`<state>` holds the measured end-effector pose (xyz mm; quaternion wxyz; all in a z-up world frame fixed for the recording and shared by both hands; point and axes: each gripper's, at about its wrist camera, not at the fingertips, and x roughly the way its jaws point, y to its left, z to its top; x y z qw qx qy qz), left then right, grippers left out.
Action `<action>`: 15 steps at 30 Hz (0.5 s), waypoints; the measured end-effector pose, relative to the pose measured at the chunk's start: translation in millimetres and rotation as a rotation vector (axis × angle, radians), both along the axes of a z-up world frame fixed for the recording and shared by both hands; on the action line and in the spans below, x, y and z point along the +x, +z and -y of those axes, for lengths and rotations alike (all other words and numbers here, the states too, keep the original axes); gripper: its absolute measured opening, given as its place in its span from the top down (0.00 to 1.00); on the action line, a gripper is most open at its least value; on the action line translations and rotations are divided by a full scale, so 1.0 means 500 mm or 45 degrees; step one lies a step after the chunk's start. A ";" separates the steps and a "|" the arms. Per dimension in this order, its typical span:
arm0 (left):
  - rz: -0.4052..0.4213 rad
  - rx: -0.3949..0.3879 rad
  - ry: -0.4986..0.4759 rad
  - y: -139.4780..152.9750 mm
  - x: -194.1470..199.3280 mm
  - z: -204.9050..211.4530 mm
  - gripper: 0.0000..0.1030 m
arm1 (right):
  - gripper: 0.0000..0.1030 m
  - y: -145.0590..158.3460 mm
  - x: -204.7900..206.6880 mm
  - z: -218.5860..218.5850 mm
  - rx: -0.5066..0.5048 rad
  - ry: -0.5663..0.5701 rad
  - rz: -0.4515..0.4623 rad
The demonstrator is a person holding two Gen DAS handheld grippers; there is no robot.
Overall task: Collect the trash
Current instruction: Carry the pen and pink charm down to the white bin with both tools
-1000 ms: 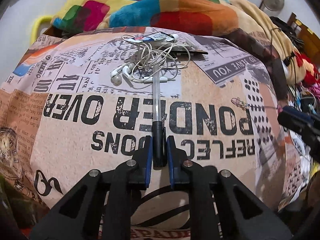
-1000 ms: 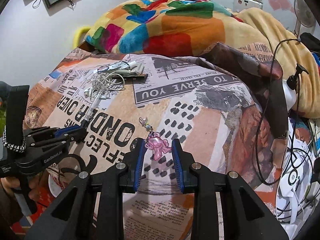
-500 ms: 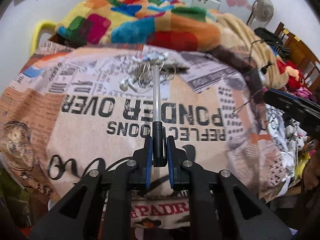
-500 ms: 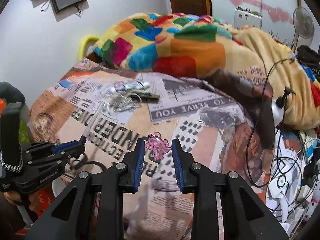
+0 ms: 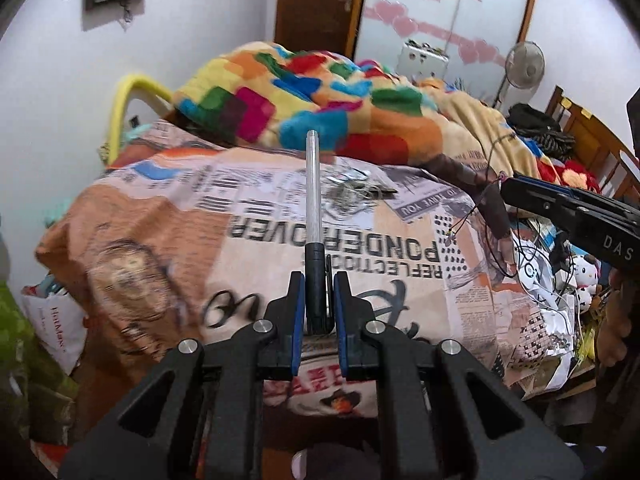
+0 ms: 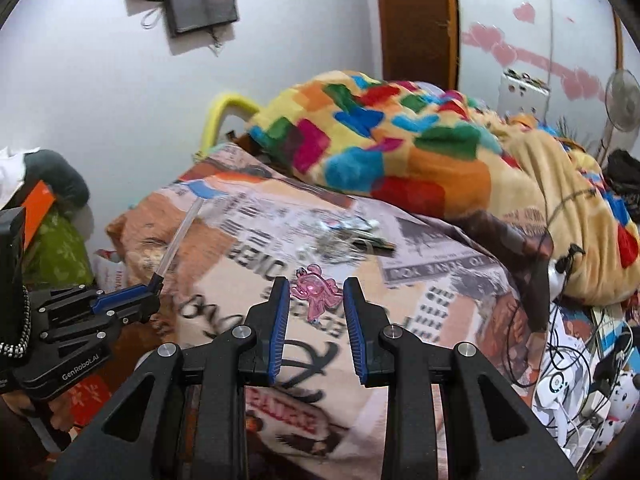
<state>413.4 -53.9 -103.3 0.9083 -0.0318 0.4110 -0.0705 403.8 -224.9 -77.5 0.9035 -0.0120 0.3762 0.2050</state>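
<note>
The left gripper (image 5: 317,304) squeezes a pen (image 5: 313,216) by its end, above the bed (image 5: 400,280); it could tip out. The right gripper (image 6: 314,304) seems to pinch a pink charm (image 6: 316,290) loosely; it may drop.

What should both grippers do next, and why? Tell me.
Probably carry both items off the bed to a trash container; none is in view. The left gripper is clamped on the pen, the right gripper on the pink charm, both lifted clear.
</note>
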 end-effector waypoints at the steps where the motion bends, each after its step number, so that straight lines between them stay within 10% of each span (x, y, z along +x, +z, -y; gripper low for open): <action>1: 0.009 -0.001 0.018 0.008 -0.016 -0.019 0.88 | 0.76 0.009 -0.011 -0.017 0.001 0.016 0.010; 15: 0.040 -0.033 0.287 0.042 -0.207 -0.273 0.88 | 0.76 0.043 -0.139 -0.241 0.004 0.250 0.022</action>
